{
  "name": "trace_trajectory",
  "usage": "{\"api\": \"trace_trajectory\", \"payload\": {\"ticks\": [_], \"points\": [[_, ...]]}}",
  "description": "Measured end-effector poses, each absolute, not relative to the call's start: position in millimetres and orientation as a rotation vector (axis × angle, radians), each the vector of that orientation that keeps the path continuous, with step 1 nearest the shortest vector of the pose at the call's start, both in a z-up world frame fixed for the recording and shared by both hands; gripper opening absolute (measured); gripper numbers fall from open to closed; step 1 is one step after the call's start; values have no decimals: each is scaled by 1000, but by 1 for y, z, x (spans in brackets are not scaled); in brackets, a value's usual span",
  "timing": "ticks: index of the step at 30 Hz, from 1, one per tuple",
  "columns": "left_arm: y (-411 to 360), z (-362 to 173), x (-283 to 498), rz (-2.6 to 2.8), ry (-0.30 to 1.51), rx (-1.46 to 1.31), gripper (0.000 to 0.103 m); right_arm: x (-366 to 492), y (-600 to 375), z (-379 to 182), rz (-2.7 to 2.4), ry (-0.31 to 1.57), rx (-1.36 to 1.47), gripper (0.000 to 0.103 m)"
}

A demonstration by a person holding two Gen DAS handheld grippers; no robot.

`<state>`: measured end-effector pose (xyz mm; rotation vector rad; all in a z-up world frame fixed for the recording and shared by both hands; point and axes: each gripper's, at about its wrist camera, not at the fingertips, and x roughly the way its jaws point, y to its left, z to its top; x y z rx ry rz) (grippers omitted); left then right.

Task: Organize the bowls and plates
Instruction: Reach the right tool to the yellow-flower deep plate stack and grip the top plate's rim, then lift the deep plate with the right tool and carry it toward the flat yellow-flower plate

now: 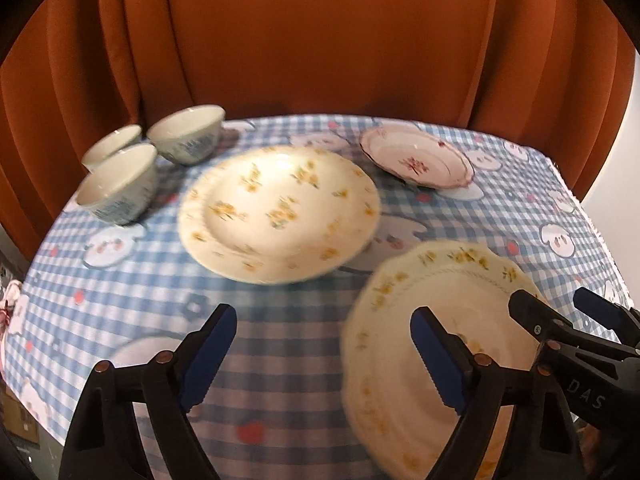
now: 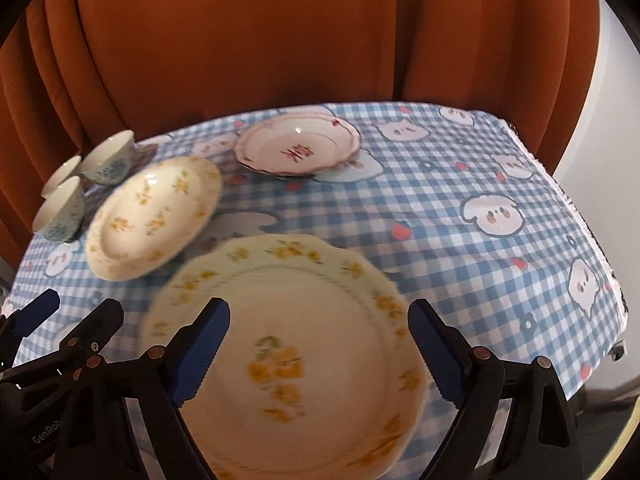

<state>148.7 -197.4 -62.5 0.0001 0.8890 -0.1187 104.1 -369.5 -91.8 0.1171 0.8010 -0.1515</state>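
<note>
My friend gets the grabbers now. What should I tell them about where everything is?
Left gripper: open, empty, over bare tablecloth.
Right gripper: open, empty, above the scalloped yellow-flower plate at the near edge.
Round yellow-flower plate: middle of the table.
Pink-rimmed plate: far side, by the curtain.
Three bowls: clustered at the far left, each standing separately.
Done: nothing stacked yet.
Left: stack the three plates and nest the bowls; the near plate looks like the likely first pick.
</note>
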Motion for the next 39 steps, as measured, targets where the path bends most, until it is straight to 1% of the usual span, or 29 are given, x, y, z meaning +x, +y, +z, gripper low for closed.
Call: {"api": "trace_trajectory", "payload": {"ticks": [8,10,12,17,27,39], "points": [[-226,-90,151,-85,990,-14,87,118,-403,-126,-102,906,126,88],[-232,-96,153,-79,1013,-11,86,121,-408,-133,-86,929,131,85],[-236,-100,154,-81,1027,-7,81,125,-412,-141,-68,954,140,83],[-244,-107,159,-78,1051,10,74,132,-415,-152,-18,986,145,74],[-249,-115,167,-24,1095,19,73,142,-419,-158,33,1019,152,69],[-245,-113,163,-13,1120,5,71,136,-414,-157,42,1067,155,69]]}}
